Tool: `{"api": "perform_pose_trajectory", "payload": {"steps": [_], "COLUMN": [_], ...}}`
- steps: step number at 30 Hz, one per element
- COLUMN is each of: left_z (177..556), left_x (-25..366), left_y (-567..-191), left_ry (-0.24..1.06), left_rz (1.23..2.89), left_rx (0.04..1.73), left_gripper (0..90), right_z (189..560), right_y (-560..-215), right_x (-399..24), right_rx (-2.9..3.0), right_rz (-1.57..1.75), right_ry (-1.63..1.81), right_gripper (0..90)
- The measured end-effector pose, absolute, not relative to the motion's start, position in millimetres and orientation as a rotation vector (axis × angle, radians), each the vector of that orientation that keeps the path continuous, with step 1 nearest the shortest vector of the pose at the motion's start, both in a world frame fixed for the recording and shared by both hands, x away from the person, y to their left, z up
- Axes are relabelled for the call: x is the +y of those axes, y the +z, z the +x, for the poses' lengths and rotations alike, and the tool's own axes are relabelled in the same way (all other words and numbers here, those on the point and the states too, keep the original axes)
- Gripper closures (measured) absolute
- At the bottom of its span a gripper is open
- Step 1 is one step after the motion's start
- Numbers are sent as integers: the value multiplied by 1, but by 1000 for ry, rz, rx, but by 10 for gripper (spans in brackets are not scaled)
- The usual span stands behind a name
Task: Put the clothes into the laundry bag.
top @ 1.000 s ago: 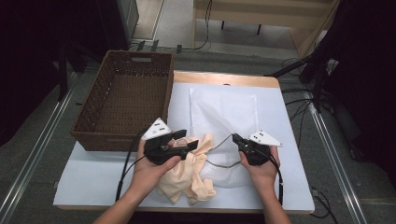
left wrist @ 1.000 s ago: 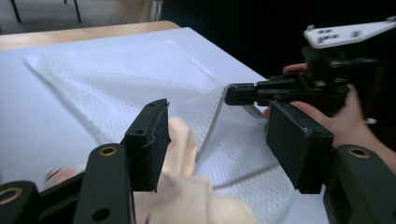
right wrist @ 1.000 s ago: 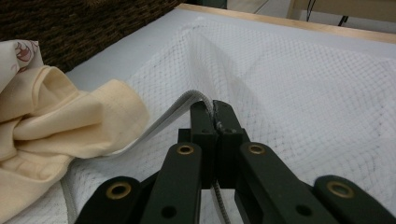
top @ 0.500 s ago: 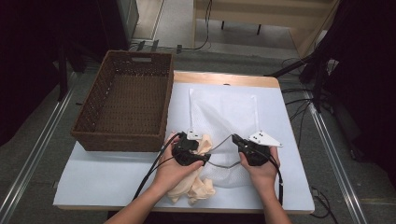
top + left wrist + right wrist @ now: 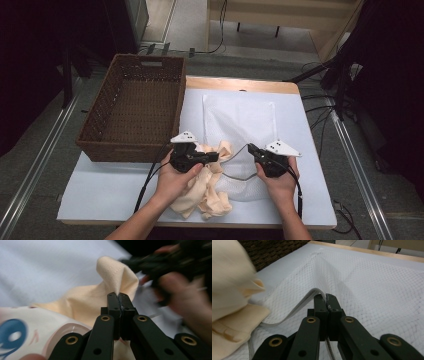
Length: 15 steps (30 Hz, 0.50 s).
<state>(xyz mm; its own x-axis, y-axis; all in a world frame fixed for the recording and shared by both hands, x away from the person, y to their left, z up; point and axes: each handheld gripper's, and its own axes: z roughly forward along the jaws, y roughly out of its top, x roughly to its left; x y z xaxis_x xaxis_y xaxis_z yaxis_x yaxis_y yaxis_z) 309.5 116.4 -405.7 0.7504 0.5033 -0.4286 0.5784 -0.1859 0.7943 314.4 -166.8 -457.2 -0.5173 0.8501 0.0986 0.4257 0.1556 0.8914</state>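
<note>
The left gripper has just been closing, and its jaws are now pinched tight on a fold of the cream garment, clearly seen in the left gripper view, where a stitched peak of cloth stands up right behind the closed tips. Across the gap, the right gripper is clamped on the corded rim of the white mesh laundry bag; in the right gripper view the cord arches away from the shut tips and lifts the bag's mouth off the tabletop.

Here is what matters for the coming move: the bag lies flat with its long axis running away from the person, closed end far, open end near, and that opening faces back toward the hands. The garment sits bunched at the near edge, mostly under and beside the left hand, its heap trailing toward the person, with the pinched tip pointing across at the bag's mouth. So the mouth lies just to the right of the left gripper, a little farther up the tabletop. The left hand is the nearer one to the cloth; the right only holds the opening.

The wicker basket stands well off to the left.
</note>
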Motion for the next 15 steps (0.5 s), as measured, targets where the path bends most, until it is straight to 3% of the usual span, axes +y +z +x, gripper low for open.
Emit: {"api": "perform_pose_trajectory", "payload": {"steps": [4, 8, 11, 13, 15], "left_z": [295, 287, 302, 312, 313], "left_x": [106, 86, 67, 60, 66], "left_y": [-362, -359, -395, -426, -438], "left_ry": [-171, -267, -289, -232, -370], "left_rz": [1752, 1773, 1934, 2098, 1999], "left_rx": [618, 484, 609, 763, 790], "left_gripper": [900, 900, 899, 832, 701], "right_z": [315, 315, 314, 313, 312], "right_y": [-457, -454, -451, -449, -448], "right_x": [-167, -166, -167, -169, -171], "right_rx": [2001, 1993, 1984, 1979, 1973], "right_rz": [1222, 1215, 1219, 1219, 1219], "right_ry": [1333, 1349, 1365, 1369, 1375], "right_gripper": [900, 900, 900, 900, 900]}}
